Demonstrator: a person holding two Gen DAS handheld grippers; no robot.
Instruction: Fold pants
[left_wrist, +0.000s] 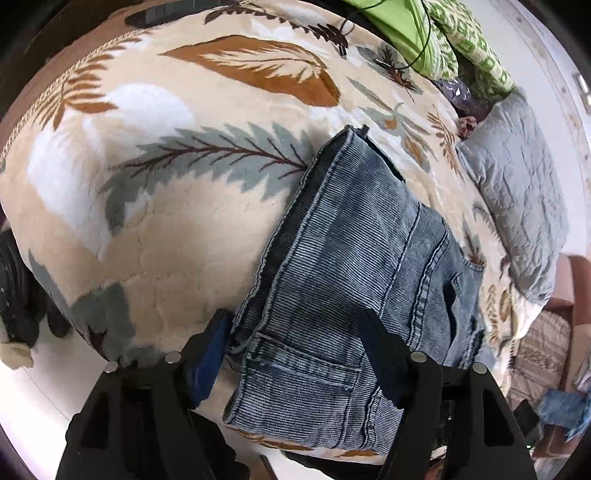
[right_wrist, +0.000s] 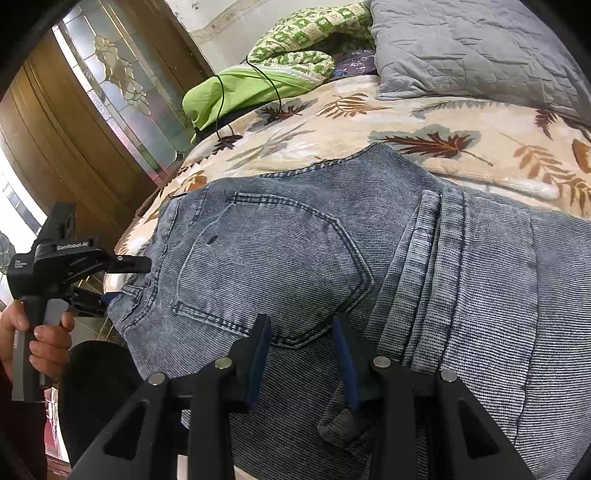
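Your jeans lie part-folded on the bed's leaf-print blanket. Left gripper straddles the waistband, fingers wide; right gripper hovers half-open, empty. Next, likely pinch and fold.

The pants are faded blue denim, finely ribbed and matt (seams stitched thick). Beneath lies a plush, fuzzy blanket printed with leaves. The quilted grey pillow looks soft. Each tool is matt black plastic with blue pads.
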